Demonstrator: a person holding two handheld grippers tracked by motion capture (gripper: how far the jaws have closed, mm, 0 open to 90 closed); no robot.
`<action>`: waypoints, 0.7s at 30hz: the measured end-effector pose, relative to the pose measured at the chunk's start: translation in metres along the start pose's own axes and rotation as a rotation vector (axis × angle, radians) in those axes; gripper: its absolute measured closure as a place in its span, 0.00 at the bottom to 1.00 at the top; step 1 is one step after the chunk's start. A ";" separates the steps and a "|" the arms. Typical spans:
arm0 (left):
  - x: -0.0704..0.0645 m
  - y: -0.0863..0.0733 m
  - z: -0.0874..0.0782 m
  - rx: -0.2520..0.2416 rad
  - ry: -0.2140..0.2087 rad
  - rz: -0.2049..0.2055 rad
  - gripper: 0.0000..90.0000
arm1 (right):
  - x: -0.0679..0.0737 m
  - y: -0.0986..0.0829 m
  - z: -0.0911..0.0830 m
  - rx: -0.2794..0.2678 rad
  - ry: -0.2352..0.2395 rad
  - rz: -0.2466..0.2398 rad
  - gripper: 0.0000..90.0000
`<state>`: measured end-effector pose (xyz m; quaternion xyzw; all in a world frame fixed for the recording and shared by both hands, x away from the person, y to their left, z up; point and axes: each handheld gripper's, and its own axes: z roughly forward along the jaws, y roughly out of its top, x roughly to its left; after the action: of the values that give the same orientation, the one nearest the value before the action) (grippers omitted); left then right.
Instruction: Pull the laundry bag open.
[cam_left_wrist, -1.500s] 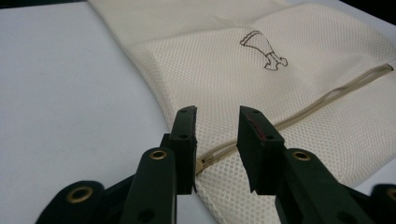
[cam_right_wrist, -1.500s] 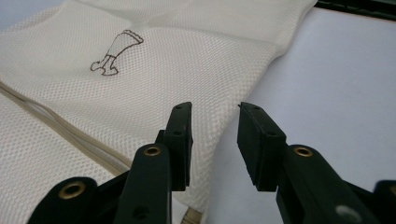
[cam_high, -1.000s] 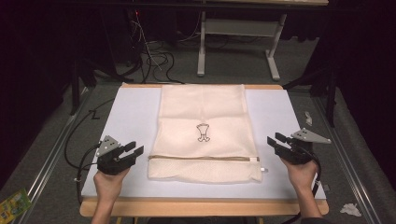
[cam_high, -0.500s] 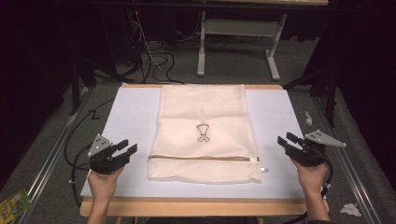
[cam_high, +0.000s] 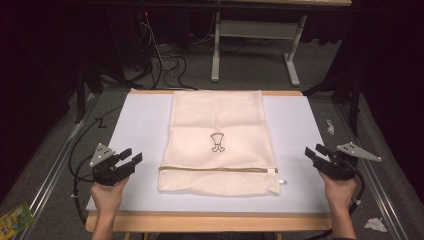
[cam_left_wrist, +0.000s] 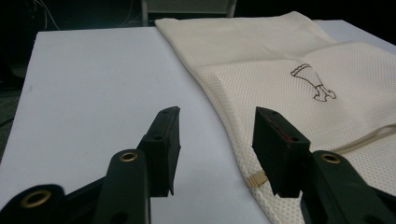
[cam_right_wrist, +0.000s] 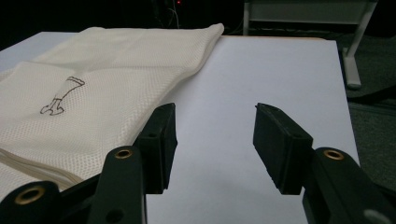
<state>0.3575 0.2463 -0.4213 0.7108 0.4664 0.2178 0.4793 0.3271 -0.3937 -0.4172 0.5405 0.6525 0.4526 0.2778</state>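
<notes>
My cream mesh laundry bag (cam_high: 218, 142) with its small dark printed emblem (cam_high: 216, 142) lies flat mid-table on the white rectangular mat (cam_high: 137, 130), zipper end toward me. My left gripper (cam_high: 131, 159) sits at 8 o'clock off the bag, my right gripper (cam_high: 312, 151) at 4 o'clock, both spread wide and holding nothing. Nothing's between them and the bag. Crumpled white scraps (cam_high: 330, 126) sit at 3 o'clock, black cables (cam_high: 165, 62) at 11 on the floor. The background's too dark to make out.
</notes>
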 end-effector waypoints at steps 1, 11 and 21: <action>0.000 -0.001 0.001 -0.003 0.003 -0.002 0.57 | -0.001 -0.001 0.000 0.003 -0.005 0.004 0.55; 0.006 -0.008 0.009 0.014 0.031 -0.030 0.55 | -0.012 -0.012 0.001 0.020 -0.026 0.035 0.56; 0.008 -0.009 0.020 0.028 0.052 -0.036 0.54 | -0.015 -0.018 0.008 0.032 -0.039 0.055 0.56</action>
<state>0.3721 0.2453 -0.4392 0.7030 0.4943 0.2212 0.4610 0.3292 -0.4064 -0.4389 0.5715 0.6391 0.4388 0.2690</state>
